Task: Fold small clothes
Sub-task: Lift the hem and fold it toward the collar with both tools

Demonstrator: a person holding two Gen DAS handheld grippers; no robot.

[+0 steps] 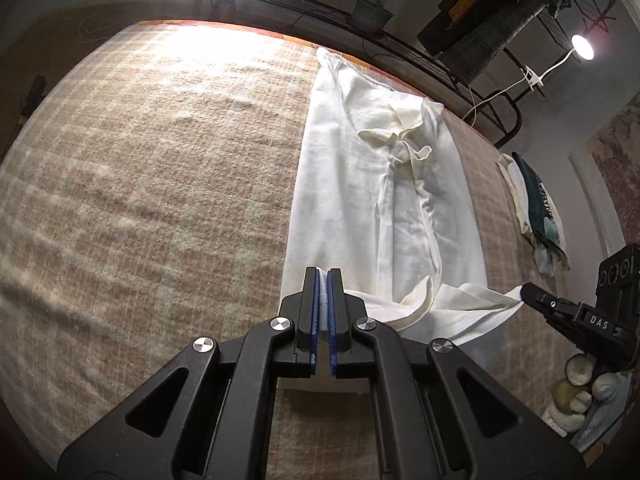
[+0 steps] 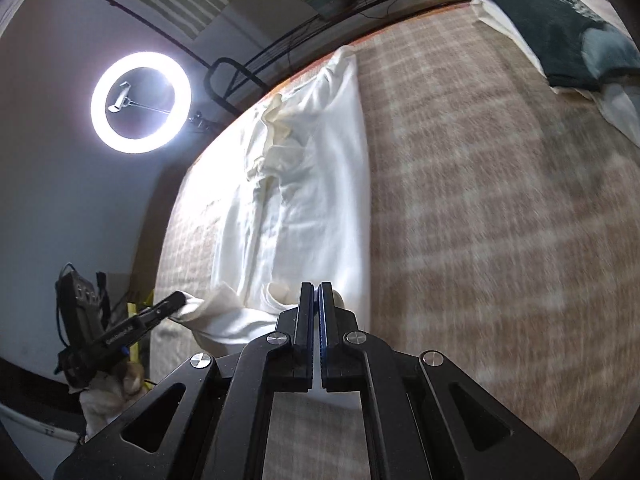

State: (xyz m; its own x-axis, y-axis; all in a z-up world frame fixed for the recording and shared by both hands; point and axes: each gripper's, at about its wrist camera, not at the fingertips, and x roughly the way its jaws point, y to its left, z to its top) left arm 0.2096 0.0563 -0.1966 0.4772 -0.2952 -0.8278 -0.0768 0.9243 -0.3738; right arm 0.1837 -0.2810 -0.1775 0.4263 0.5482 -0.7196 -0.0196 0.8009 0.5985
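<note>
Both the left gripper (image 1: 322,276) and right gripper (image 2: 316,290) have jaws squeezed onto the white shirt's (image 1: 372,184) near edge.

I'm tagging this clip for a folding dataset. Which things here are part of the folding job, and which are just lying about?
In the job:
white garment, lying lengthwise on the plaid blanket
left gripper, shut on its near hem
right gripper, shut on the other near corner

Lying about:
dark green clothing
ring light
potted plant

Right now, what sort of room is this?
Probably a bedroom at home: a plaid blanket covers what looks like a bed, a potted plant sits on the metal frame, and a ring light stands nearby.
</note>
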